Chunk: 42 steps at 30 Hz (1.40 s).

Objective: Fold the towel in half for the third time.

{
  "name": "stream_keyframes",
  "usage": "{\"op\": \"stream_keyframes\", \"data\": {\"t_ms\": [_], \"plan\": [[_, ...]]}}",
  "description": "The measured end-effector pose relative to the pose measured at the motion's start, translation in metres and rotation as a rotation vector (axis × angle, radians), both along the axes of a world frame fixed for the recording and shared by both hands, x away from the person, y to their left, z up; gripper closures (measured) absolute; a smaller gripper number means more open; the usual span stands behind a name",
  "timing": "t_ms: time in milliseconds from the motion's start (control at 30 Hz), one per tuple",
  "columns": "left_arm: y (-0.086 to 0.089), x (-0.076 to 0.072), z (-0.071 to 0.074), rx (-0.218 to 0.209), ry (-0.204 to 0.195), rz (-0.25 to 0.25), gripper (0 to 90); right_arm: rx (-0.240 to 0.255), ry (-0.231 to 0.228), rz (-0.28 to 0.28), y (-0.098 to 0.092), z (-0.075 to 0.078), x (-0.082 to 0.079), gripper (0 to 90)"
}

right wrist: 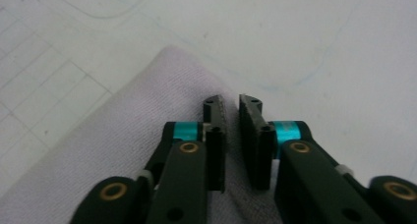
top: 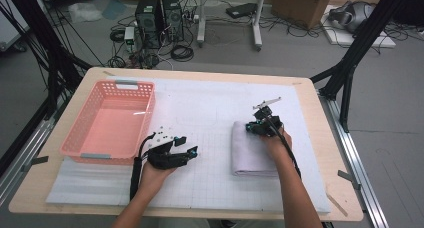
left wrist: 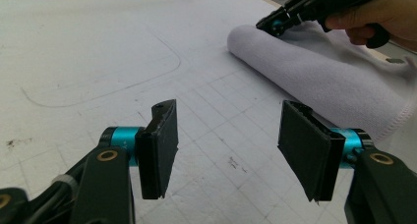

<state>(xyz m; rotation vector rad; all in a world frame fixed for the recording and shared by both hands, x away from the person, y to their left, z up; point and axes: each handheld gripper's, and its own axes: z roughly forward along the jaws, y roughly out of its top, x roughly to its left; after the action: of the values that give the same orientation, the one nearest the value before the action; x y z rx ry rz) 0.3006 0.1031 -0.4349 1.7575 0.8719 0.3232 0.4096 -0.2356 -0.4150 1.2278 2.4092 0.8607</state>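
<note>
Item: folded towel (top: 254, 149), pale lilac-white, flat on the white gridded mat (top: 210, 178), right of centre. In the left gripper view the towel (left wrist: 319, 76) shows a rounded folded edge along its near side.

Item: right gripper (top: 252, 129), held by the person's right hand (top: 276, 144), over the towel's far end. In the right gripper view the gripper (right wrist: 232, 111) stands above the cloth near one corner, its jaws drawn almost together with a narrow slit between the pads. No fold of towel is seen caught in that slit; whether the tips touch the cloth cannot be told.

Item: left gripper (top: 191, 152), held by the person's left hand (top: 156, 174), low over the mat, well apart from the towel and just beside the basket. In the left gripper view the gripper (left wrist: 228, 145) has its jaws spread wide, with bare mat between them.

Item: basket (top: 80, 138), pink plastic, perforated walls, grey handles at the near and far ends, on the mat's left part. Contents: nothing visible on its floor.

Item: table (top: 320, 108), light wood, rounded corners, bearing mat, basket and towel.
</note>
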Motion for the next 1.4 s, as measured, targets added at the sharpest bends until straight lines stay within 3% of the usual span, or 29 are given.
{"op": "stream_keyframes", "data": {"t_ms": [67,133,200,267,333,400,500,567,633,700,767,800,867,900,967,1033,1100,1233,1267,1367,1400], "plan": [[0.000,0.000,0.000,-0.002,-0.001,0.003,40.4,-0.001,-0.071,0.052,0.007,0.004,-0.004,82.9],[0.001,0.000,0.000,0.003,-0.002,0.003,40.4,0.038,-0.118,0.117,0.014,0.006,-0.007,80.4],[0.001,0.000,0.000,0.000,-0.002,0.004,40.4,0.026,-0.155,0.116,0.019,0.006,-0.008,66.7],[0.002,0.000,0.001,-0.004,-0.004,0.003,40.4,0.013,-0.158,0.055,0.016,0.007,-0.008,58.1],[0.001,0.000,0.001,-0.006,-0.001,0.003,40.4,0.045,-0.203,-0.022,0.002,0.014,-0.013,61.8],[0.001,-0.001,0.001,-0.004,-0.002,0.001,40.4,0.036,-0.235,-0.114,-0.016,0.021,-0.020,70.0],[0.001,0.000,0.002,-0.023,-0.002,0.007,40.3,-0.020,-0.205,-0.169,-0.039,0.018,-0.025,77.8],[0.001,-0.001,0.003,-0.029,-0.008,0.008,39.8,-0.086,-0.181,-0.172,-0.049,0.008,-0.025,79.3],[0.001,-0.002,0.003,-0.036,-0.014,0.003,39.0,-0.110,-0.143,-0.189,-0.059,-0.004,-0.026,79.8],[0.001,-0.002,0.003,-0.034,-0.019,0.001,37.6,-0.088,-0.149,-0.228,-0.067,-0.008,-0.031,79.5],[0.001,-0.002,0.003,-0.035,-0.019,-0.007,37.1,-0.124,-0.175,-0.254,-0.071,-0.006,-0.037,75.9],[0.000,-0.002,0.003,-0.033,-0.024,-0.007,36.5,-0.123,-0.183,-0.262,-0.074,-0.005,-0.040,71.6],[-0.001,-0.002,0.003,-0.035,-0.024,-0.010,35.2,-0.032,-0.197,-0.260,-0.082,0.001,-0.049,68.2],[-0.001,-0.003,0.004,-0.033,-0.027,-0.008,34.7,0.003,-0.225,-0.249,-0.085,0.006,-0.055,66.9],[-0.001,-0.002,0.004,-0.035,-0.032,-0.002,33.4,0.091,-0.245,-0.212,-0.089,0.014,-0.072,61.4],[-0.001,-0.002,0.004,-0.037,-0.028,-0.001,32.8,0.139,-0.268,-0.159,-0.089,0.017,-0.091,57.3],[-0.001,-0.001,0.004,-0.036,-0.022,-0.002,30.7,0.183,-0.247,-0.098,-0.087,0.014,-0.106,55.1],[-0.001,-0.002,0.004,-0.044,-0.010,0.012,21.7,0.113,-0.168,-0.021,-0.079,-0.006,-0.128,58.6],[-0.002,-0.002,0.004,-0.046,-0.010,0.012,21.7,0.076,-0.143,-0.015,-0.079,-0.012,-0.132,59.3],[-0.002,-0.002,0.004,-0.042,-0.008,0.003,21.5,0.088,-0.124,-0.045,-0.085,-0.018,-0.138,59.3],[-0.002,-0.003,0.005,-0.040,-0.009,0.004,21.5,0.071,-0.121,-0.059,-0.087,-0.017,-0.141,59.1]]}}
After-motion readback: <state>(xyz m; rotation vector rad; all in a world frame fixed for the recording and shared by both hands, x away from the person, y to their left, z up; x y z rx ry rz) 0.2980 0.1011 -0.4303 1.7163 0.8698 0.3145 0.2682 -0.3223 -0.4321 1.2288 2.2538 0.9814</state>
